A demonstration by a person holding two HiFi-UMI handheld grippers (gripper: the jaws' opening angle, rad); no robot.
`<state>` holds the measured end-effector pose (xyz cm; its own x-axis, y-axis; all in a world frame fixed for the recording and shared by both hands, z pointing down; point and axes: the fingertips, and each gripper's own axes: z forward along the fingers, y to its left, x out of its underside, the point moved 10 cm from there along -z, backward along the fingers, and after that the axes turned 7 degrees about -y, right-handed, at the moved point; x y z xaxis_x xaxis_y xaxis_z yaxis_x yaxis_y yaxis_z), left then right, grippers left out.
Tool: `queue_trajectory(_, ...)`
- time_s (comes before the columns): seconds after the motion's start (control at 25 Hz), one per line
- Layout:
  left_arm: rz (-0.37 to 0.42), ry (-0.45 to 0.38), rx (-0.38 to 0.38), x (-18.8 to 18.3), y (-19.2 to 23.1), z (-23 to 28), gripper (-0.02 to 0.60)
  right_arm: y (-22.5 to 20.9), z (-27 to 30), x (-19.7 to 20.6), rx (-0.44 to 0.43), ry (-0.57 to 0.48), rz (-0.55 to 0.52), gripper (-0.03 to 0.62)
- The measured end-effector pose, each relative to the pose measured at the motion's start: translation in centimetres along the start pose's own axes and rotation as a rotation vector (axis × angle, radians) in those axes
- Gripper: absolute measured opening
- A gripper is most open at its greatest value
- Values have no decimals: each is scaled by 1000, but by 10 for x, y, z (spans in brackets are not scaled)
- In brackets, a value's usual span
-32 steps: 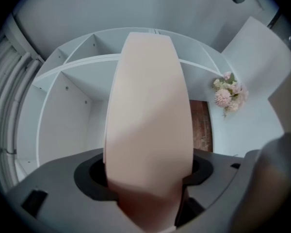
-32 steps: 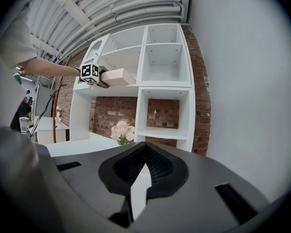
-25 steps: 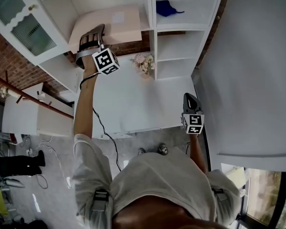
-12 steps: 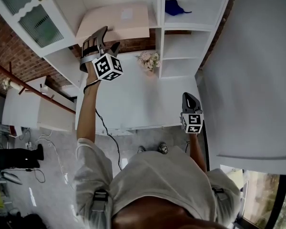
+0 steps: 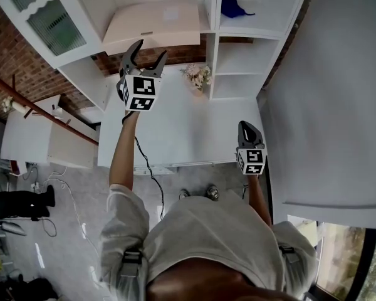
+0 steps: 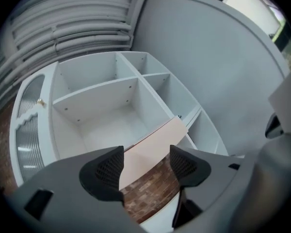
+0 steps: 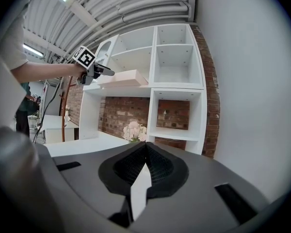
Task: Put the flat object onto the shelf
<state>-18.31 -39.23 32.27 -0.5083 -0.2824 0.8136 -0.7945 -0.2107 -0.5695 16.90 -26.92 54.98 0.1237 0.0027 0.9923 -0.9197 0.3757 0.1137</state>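
beige flat object (image 5: 156,22) rests on the shelf (image 5: 214,36) — neighbouring blue item (image 5: 236,7) indistinct.

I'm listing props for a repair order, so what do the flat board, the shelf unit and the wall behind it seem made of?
Flat board: pale beige, matte, with straight edges; probably laminated wood or cardboard. Shelf unit: smooth white painted or laminated board, peg holes inside. Back wall: red-brown brick with mortar lines.

A pale pink flat board (image 5: 153,22) lies level in the wide left bay of the white shelf (image 5: 212,17), at 12 o'clock in the head view. Its near edge juts past the shelf's lip, and a small paler square marks its top, toward 1 o'clock.
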Motion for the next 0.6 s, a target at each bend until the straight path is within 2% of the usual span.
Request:
queue_trajectory(0.08, -74, -19, -12, 3, 0, -3, 257, 0, -3, 1, 7, 4, 0, 29)
queue_trajectory(0.2, -119, -41, -35, 7, -5, -6, 173, -1, -6, 2, 14, 8, -1, 29)
queue_trajectory(0.36, -218, -76, -96, 13, -5, -8, 69, -2, -8, 2, 21, 8, -2, 29)
queue_trajectory(0.44, -261, -88, -131, 17, -4, -8, 35, -2, -9, 2, 24, 8, -1, 29)
queue_trajectory(0.6, -345, -77, -153, 24, 0, -5, 17, -2, -12, 3, 33, 11, 0, 29)
